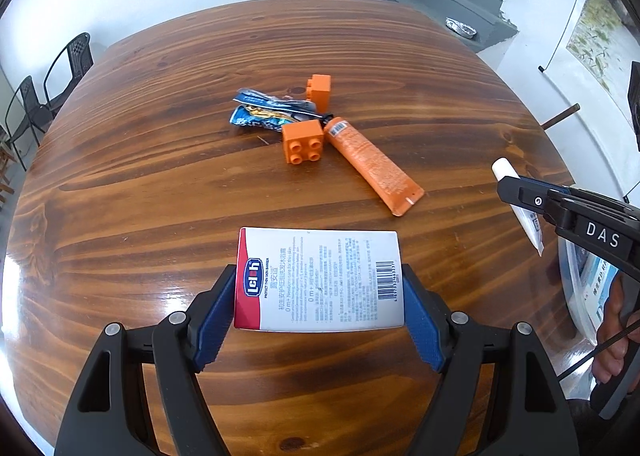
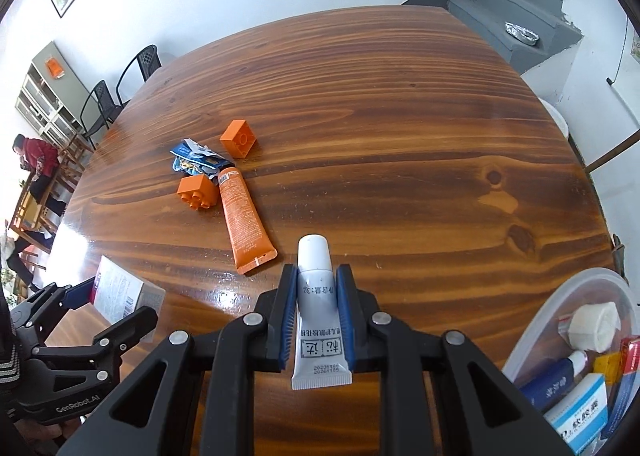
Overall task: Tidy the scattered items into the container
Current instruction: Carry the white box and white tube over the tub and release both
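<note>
While above table (image 1: 160, 184), both grippers loaded.

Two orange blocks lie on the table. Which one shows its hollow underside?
The far block, behind the wrapper: its open hollow side faces the right camera. The near block, beside the orange tube, shows its studs instead.

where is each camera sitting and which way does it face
Left wrist: on the left gripper, looking down along its fingers at the white box they hold; the right gripper shows at right.
Right wrist: on the right gripper, fingers shut on a white tube, container at right.
Shared: wooden table, orange tube, two orange blocks.
</note>
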The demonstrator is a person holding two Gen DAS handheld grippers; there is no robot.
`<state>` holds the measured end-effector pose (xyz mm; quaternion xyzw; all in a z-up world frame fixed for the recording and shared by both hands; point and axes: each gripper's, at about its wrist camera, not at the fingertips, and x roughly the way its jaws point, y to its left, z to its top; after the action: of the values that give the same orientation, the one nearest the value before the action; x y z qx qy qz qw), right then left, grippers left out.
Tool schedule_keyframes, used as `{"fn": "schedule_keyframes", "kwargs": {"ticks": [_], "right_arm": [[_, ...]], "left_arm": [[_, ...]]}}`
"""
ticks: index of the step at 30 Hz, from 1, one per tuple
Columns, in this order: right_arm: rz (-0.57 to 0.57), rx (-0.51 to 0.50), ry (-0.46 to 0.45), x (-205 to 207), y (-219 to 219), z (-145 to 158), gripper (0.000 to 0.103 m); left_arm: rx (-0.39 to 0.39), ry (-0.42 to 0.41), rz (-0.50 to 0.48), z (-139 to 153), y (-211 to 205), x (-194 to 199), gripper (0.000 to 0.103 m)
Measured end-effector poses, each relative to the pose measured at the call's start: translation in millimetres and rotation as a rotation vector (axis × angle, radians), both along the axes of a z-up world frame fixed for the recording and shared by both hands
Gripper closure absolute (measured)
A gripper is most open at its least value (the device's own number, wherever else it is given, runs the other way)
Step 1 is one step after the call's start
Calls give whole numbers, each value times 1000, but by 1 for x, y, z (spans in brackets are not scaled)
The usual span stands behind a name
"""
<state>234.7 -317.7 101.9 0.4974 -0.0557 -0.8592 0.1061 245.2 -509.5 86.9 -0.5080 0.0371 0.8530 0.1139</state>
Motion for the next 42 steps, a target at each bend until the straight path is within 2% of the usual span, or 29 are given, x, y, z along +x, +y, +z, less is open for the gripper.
{"fn": "schedule_keyframes", "kwargs": {"ticks": [16, 30, 42], "right_arm": [[-31, -45, 7, 43, 61, 15, 81], [-85, -41, 43, 79, 135, 29, 81], [-206, -45, 16, 113, 208, 22, 81]], "left_arm": [[0, 36, -56, 14, 59, 28, 24], [2, 70, -150, 25, 137, 55, 24], [29, 78, -322, 27, 215, 71, 24]]}}
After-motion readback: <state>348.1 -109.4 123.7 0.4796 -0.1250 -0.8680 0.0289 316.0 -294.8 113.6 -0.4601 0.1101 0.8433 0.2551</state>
